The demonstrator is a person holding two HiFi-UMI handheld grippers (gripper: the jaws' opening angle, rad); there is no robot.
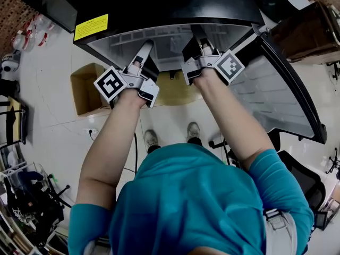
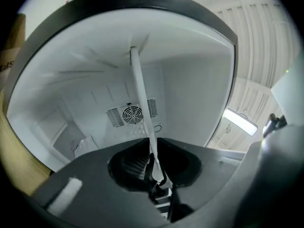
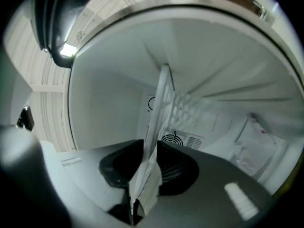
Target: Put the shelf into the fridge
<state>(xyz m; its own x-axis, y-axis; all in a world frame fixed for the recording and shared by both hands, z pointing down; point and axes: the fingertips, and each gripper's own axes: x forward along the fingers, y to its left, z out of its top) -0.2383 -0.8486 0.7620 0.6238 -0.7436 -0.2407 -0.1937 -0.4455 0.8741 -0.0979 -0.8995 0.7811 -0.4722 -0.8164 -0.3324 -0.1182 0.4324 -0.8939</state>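
Note:
The fridge (image 1: pixel 159 4) stands open below me and both grippers reach into its white compartment. The shelf (image 1: pixel 171 45) is a pale flat panel lying across the opening. In the left gripper view it shows edge-on as a thin white strip (image 2: pixel 140 89) that runs from the jaws toward the back wall. My left gripper (image 2: pixel 157 175) is shut on its front rim. My right gripper (image 3: pixel 142 194) is open, with the shelf's wire-patterned panel and white rim (image 3: pixel 160 108) between its jaws. In the head view the left gripper (image 1: pixel 143 51) and the right gripper (image 1: pixel 201 42) sit side by side at the shelf's front edge.
A round fan vent (image 2: pixel 132 114) sits low on the fridge's back wall, with a paper packet (image 3: pixel 251 151) at the compartment's side. The fridge door (image 1: pixel 276 94) swings open at the right. A cardboard box (image 1: pixel 87 89) stands on the floor at the left, and a black chair (image 1: pixel 303 179) at the right.

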